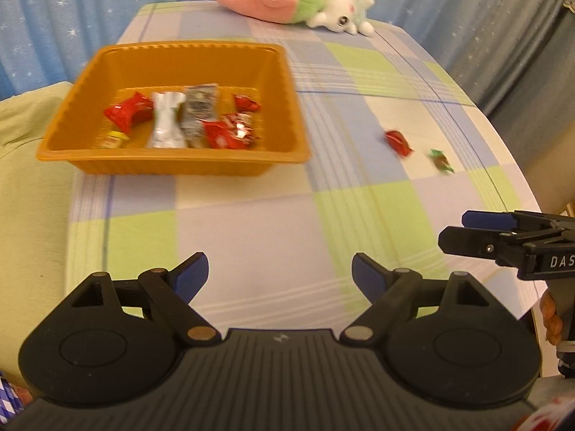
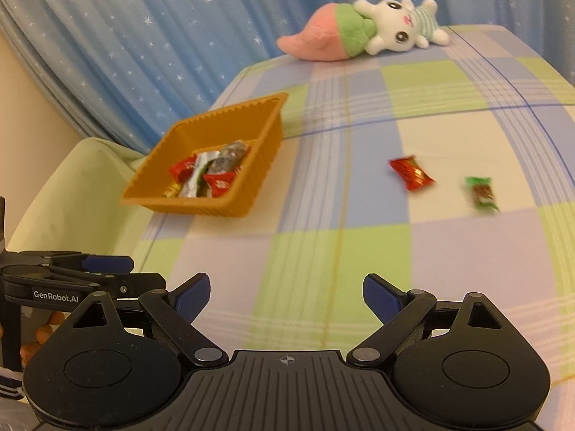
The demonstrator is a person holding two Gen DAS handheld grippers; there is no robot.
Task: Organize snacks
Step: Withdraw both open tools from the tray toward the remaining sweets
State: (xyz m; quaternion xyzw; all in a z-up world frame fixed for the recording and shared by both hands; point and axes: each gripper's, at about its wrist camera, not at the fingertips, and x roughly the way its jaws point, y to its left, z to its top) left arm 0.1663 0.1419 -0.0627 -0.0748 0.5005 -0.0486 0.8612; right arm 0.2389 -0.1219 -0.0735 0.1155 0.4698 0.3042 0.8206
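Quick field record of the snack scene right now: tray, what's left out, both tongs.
tray: orange tray, left side of the checked cloth, several wrapped snacks inside
loose snacks: red candy and green candy on the cloth, apart, right of the tray
left tongs: open, empty
right tongs: open, empty
background: plush toy at far edge

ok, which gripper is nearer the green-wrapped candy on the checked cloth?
Right. The right gripper has the green-wrapped candy ahead, slightly to its right. The left gripper sits beside it on the basket side, further from the candy. Both are open and empty.
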